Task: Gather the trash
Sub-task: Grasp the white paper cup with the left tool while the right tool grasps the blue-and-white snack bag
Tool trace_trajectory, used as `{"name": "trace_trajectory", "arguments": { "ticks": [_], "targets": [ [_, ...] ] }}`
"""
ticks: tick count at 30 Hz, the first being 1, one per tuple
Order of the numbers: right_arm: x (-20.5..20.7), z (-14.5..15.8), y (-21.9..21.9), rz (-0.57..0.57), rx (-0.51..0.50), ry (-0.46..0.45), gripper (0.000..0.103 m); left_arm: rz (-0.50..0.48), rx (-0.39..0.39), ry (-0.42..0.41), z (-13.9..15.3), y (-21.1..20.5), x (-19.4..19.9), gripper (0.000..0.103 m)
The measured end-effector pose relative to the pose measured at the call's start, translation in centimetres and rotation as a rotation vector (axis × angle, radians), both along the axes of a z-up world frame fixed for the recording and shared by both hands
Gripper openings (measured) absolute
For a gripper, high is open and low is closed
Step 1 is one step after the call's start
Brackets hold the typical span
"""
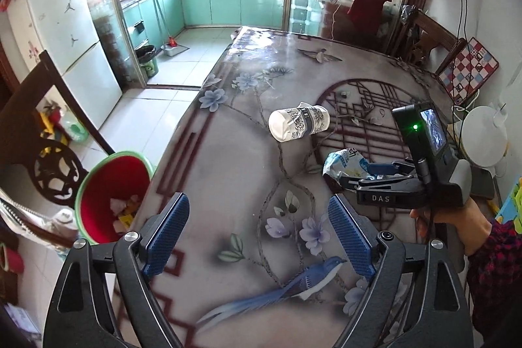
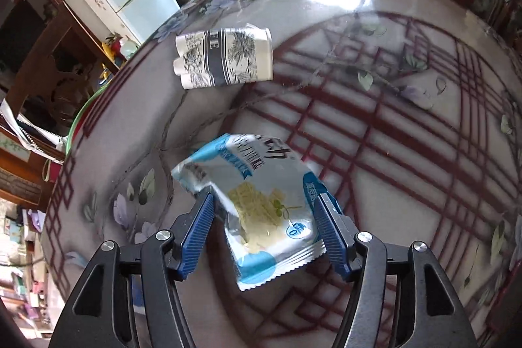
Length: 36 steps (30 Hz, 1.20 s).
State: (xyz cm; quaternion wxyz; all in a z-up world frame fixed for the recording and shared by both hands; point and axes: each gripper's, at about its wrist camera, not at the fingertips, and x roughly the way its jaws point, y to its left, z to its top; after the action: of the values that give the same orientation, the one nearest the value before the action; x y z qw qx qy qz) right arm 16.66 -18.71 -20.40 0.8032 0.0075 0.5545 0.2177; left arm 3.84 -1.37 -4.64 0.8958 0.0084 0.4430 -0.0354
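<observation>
the snack wrapper (image 2: 261, 211) lies on the counter (image 2: 407, 152) between the right gripper's (image 2: 266, 217) spread fingers, pads not pressing it. the left gripper (image 1: 257, 230) hangs wide open and empty.

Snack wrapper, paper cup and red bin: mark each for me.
snack wrapper (image 2: 261, 211): right wrist view, on its printed front between the blue pads.
paper cup (image 1: 301, 121): left wrist view, on its patterned side.
red bin (image 1: 107, 185): left wrist view, on its inner wall.

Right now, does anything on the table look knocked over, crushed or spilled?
Yes. The paper cup lies on its side on the table, its body dented. The snack wrapper is crumpled and lies between the pads of the right gripper. No spill shows around either. The bin beside the table stands upright.
</observation>
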Motion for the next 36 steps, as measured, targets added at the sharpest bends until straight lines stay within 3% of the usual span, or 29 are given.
{"name": "trace_trajectory", "arguments": {
  "ticks": [2, 5, 9, 18, 23, 28, 30, 32, 34, 36],
  "targets": [
    [-0.2, -0.1, 0.4, 0.007, -0.047, -0.029, 0.061, 0.003, 0.008, 0.010, -0.3, -0.4, 0.6, 0.088],
    [-0.8, -0.2, 1.1, 0.048, -0.097, -0.071, 0.046, -0.005, 0.014, 0.025, -0.9, -0.8, 1.9, 0.088],
    [-0.8, -0.1, 0.4, 0.040, -0.027, -0.064, 0.011, -0.090, 0.022, 0.018, -1.8, -2.0, 4.2, 0.088],
    [-2.3, 0.1, -4.1, -0.111, 0.182, 0.022, 0.006, -0.325, 0.140, 0.013, -5.1, -5.2, 12.1, 0.096],
    [-4.0, -0.2, -6.9, -0.204, 0.241, 0.069, 0.007, -0.351, 0.182, 0.059, -7.7, -6.9, 16.1, 0.097],
    [-4.6, -0.7, -7.9, -0.248, 0.234, 0.094, 0.007, -0.373, 0.230, 0.072, -9.9, -9.0, 17.9, 0.096],
    [-4.8, -0.9, -8.4, -0.251, 0.235, 0.097, 0.007, -0.390, 0.257, 0.059, -10.4, -9.9, 17.8, 0.084],
    [-4.7, -0.9, -8.4, -0.253, 0.228, 0.096, 0.007, -0.400, 0.295, 0.063, -11.0, -10.6, 17.6, 0.046],
    [-4.7, -0.9, -8.4, -0.253, 0.220, 0.094, 0.007, -0.380, 0.322, 0.063, -11.1, -10.7, 17.6, 0.039],
    [-4.6, -1.0, -8.2, -0.253, 0.216, 0.093, 0.007, -0.357, 0.282, 0.059, -10.3, -10.4, 17.1, 0.039]
  ]
}}
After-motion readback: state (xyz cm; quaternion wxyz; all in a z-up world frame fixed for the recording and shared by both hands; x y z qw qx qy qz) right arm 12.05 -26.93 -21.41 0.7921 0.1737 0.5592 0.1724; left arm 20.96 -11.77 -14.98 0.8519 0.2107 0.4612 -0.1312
